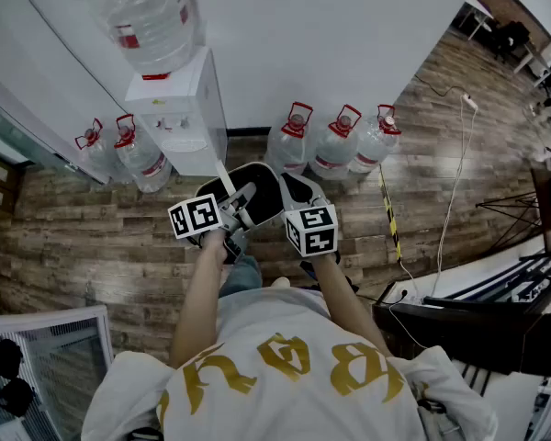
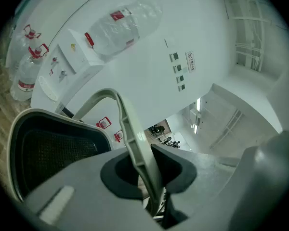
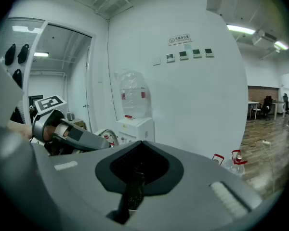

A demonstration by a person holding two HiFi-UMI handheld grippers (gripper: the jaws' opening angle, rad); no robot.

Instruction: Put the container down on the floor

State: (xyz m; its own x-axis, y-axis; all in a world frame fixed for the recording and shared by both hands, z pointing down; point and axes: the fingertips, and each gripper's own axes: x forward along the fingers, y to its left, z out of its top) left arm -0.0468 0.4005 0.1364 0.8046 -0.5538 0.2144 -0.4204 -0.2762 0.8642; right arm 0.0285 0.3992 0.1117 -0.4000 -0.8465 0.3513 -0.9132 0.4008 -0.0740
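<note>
Carrying the load between both tools, the person holds the black container (image 1: 262, 191) off the wooden floor (image 1: 92, 246), in front of the water dispenser (image 1: 179, 108) and a row of water bottles (image 1: 335, 145) along the wall. The split grip looks meant to stop the container swinging on its way down. The left claw (image 1: 241, 200) is clamped on the pale grey handle (image 2: 135, 138), which stands tilted between its jaws and bears the weight. The right claw (image 1: 292, 196) is closed on a dark meshed strip (image 3: 132, 191), most likely the container's right-hand rim, which steadies that side. Both forearms reach forward and down from the body, close together, with the marker cubes facing up. The left tool angles inward across the container's mouth and the right one sits just beside its edge. The container has not yet touched the floor, so it has to be lowered evenly before either claw lets go.
</note>
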